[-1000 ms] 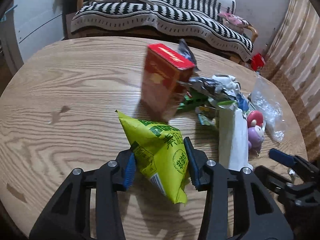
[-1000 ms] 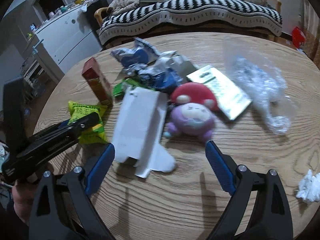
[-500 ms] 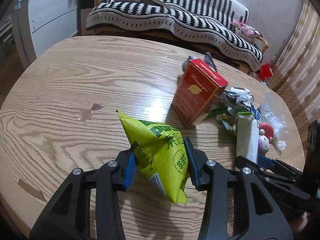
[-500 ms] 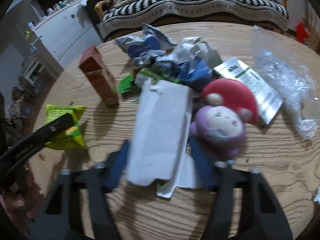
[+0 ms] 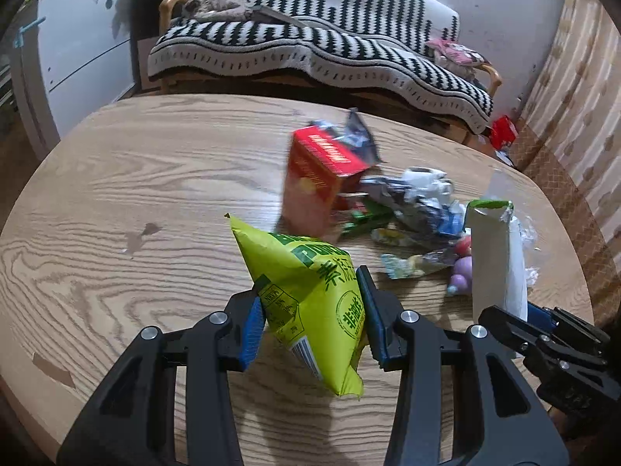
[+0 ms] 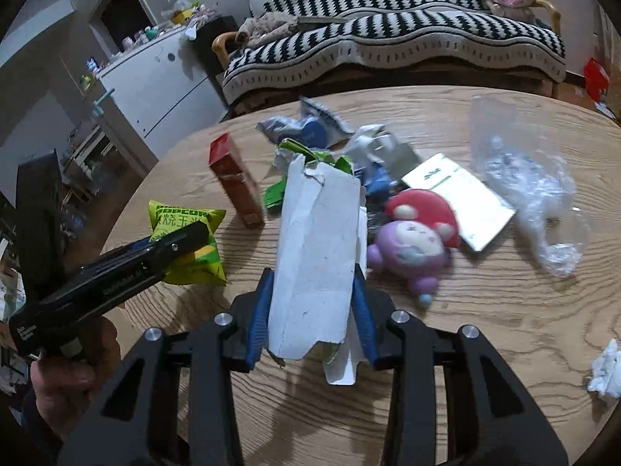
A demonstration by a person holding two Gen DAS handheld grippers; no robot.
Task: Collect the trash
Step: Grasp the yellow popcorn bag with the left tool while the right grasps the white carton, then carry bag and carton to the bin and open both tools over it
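A: Round wooden table, litter heaped centre-right. Right tool closing on flattened white carton, raised.

B: Left tool clenched on yellow-green popcorn bag, aloft. Risk: slick film or thin card slipping out.

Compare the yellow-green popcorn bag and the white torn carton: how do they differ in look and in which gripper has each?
The popcorn bag is a puffy, printed yellow-green pouch; the white carton is plain, flattened cardboard with a torn top edge. The bag sits in the left gripper; the carton is between the right gripper pads, whose jaws are closing. Both are pinched from their sides, near the lower end.
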